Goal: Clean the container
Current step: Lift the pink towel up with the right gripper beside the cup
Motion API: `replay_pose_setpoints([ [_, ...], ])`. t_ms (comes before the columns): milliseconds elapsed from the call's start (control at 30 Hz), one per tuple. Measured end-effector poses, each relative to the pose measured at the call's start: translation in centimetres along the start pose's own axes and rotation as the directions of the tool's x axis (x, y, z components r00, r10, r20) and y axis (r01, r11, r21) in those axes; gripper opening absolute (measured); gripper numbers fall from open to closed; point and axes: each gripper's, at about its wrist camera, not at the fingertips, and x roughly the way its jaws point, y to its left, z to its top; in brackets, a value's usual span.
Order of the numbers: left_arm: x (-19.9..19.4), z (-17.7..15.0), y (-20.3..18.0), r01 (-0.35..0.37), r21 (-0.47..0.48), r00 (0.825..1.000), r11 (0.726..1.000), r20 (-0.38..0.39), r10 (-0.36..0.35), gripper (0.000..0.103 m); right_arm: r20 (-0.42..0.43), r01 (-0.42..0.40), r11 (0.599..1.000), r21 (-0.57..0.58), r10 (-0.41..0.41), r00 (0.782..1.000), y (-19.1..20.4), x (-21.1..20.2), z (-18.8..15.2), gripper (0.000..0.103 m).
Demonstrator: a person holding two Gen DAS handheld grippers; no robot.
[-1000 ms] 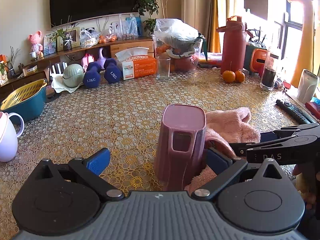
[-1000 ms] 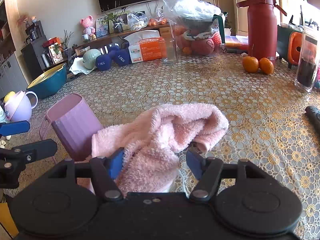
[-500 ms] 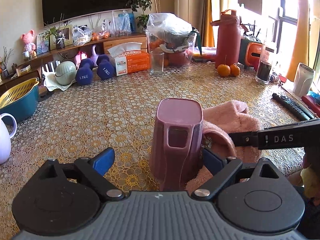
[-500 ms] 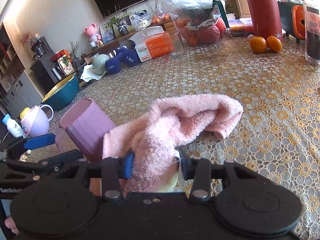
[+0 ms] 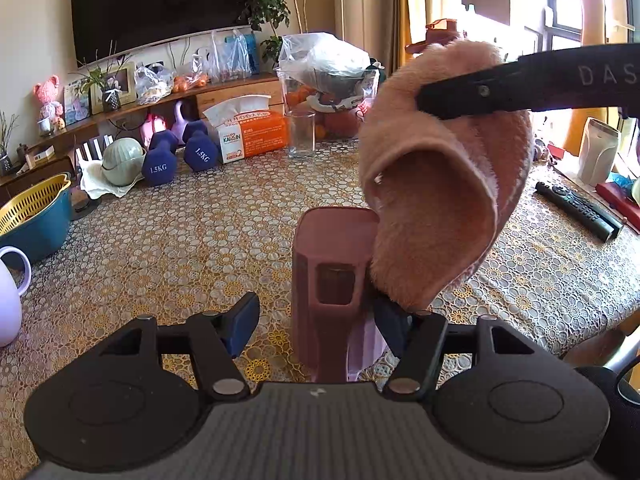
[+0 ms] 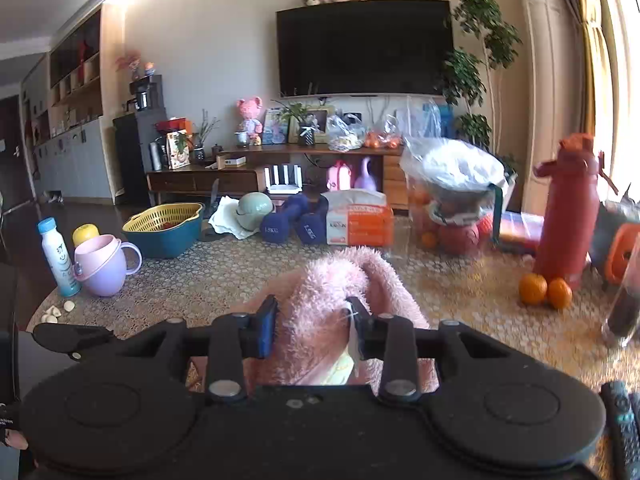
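Observation:
A mauve plastic container [image 5: 332, 248] stands upside down on the patterned table, between the fingers of my left gripper [image 5: 316, 328]. That gripper is open: the right pad is close against the container and a gap shows at the left pad. My right gripper [image 6: 312, 324] is shut on a fluffy pink towel [image 6: 340, 280]. In the left wrist view the towel [image 5: 436, 200] hangs in the air from the right gripper's black finger [image 5: 520, 84], just above and to the right of the container, and hides its right edge.
At the back of the table are an orange tissue box [image 5: 252, 132], blue dumbbells [image 5: 160, 160] and a clear glass [image 5: 302, 134]. A remote [image 5: 576, 210] lies right, a teal basket [image 5: 32, 216] and a lilac mug [image 6: 104, 264] left. Oranges [image 6: 544, 290] sit by a red flask [image 6: 568, 208].
My right gripper closed on the towel and lifted it off the table to above the container. The left gripper's fingers drew slightly closer around the container.

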Motion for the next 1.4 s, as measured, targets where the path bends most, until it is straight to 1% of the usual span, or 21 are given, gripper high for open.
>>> replay_pose_setpoints([
  [100,0.1,0.1,-0.3,0.001,0.020,1.000,1.000,0.001,-0.001,0.059,-0.013,-0.052,0.996,-0.072,0.051,0.999,1.8,0.8,0.8,0.035],
  [233,0.4,0.1,-0.4,0.018,0.027,1.000,0.999,0.000,-0.018,0.053,-0.072,-0.115,0.981,-0.159,0.104,0.992,4.1,2.5,0.6,0.036],
  [300,0.4,0.1,-0.5,0.028,0.035,1.000,0.999,0.003,-0.028,0.049,-0.075,-0.103,0.973,-0.207,0.089,0.993,5.1,3.1,0.1,0.037],
  [333,0.4,0.1,-0.5,0.034,0.038,0.999,0.999,0.003,-0.034,0.046,-0.079,-0.104,0.972,-0.209,0.089,0.993,5.1,3.3,0.2,0.037],
  [367,0.4,0.1,-0.5,0.037,0.040,0.999,0.999,0.003,-0.037,0.045,-0.089,-0.114,0.973,-0.200,0.098,0.991,4.9,3.5,0.3,0.037],
  [433,0.5,0.1,-0.6,0.037,0.043,0.999,0.998,0.006,-0.037,0.044,-0.102,-0.103,0.970,-0.221,0.082,0.991,4.7,3.8,0.3,0.037],
  [467,0.5,0.0,-0.5,0.040,0.044,0.999,0.998,0.005,-0.040,0.038,-0.097,-0.089,0.965,-0.249,0.066,0.993,4.7,3.9,-0.1,0.036],
  [533,0.6,0.0,-0.4,0.051,0.036,0.999,0.998,-0.003,-0.051,0.035,-0.091,-0.082,0.963,-0.255,0.061,0.994,4.6,3.8,-0.1,0.036],
  [567,0.7,0.0,-0.2,0.055,0.031,0.998,0.998,-0.011,-0.055,0.030,-0.082,-0.065,0.962,-0.266,0.045,0.996,4.6,3.7,-0.1,0.035],
  [600,0.7,-0.2,-0.2,0.059,0.028,0.998,0.998,-0.018,-0.058,0.028,-0.071,-0.041,0.958,-0.283,0.022,0.997,4.7,3.7,0.0,0.035],
  [633,0.7,-0.2,-0.2,0.056,0.030,0.998,0.998,-0.021,-0.056,0.025,-0.064,-0.020,0.955,-0.295,0.002,0.998,4.6,3.7,0.0,0.035],
  [667,0.7,-0.3,-0.3,0.049,0.033,0.999,0.998,-0.024,-0.048,0.019,-0.063,-0.013,0.954,-0.298,-0.006,0.998,4.5,3.8,0.0,0.035],
  [700,0.9,-0.3,-0.2,0.043,0.031,0.999,0.999,-0.031,-0.042,0.018,-0.061,-0.004,0.956,-0.294,-0.014,0.998,4.2,3.8,0.0,0.035],
  [833,1.2,-0.4,0.3,0.037,0.015,0.998,0.999,-0.046,-0.037,0.018,-0.050,0.049,0.972,-0.228,-0.062,0.997,2.4,3.9,-0.2,0.035],
  [933,1.3,-0.5,0.5,0.031,0.004,0.998,1.000,-0.057,-0.031,0.018,-0.067,0.077,0.986,-0.151,-0.088,0.994,0.8,4.0,-0.5,0.034],
  [1000,1.1,-0.5,0.5,0.032,0.001,0.998,0.999,-0.057,-0.032,0.018,-0.093,0.076,0.992,-0.102,-0.085,0.992,-0.2,4.2,-1.1,0.034],
  [1100,0.5,-0.4,0.5,0.029,0.018,0.999,0.999,-0.041,-0.028,0.018,-0.121,0.118,0.988,-0.102,-0.130,0.984,-1.1,4.6,-2.3,0.034],
  [1200,-0.1,-0.3,0.5,0.031,0.029,0.999,0.999,-0.022,-0.031,0.018,-0.118,0.163,0.981,-0.100,-0.175,0.978,-2.1,4.1,-2.6,0.034],
  [1300,-0.6,0.1,0.5,0.030,0.043,0.999,0.999,-0.015,-0.030,0.020,-0.097,0.154,0.986,-0.062,-0.160,0.982,-3.1,3.0,-2.1,0.034],
  [1333,-0.8,0.2,0.5,0.032,0.046,0.999,0.998,-0.012,-0.032,0.023,-0.088,0.155,0.986,-0.066,-0.161,0.983,-3.2,2.8,-1.9,0.034],
  [1400,-1.3,0.4,0.7,0.031,0.049,1.000,0.998,0.002,-0.031,0.036,-0.079,0.144,0.987,-0.067,-0.149,0.986,-3.3,2.6,-1.7,0.034],
])
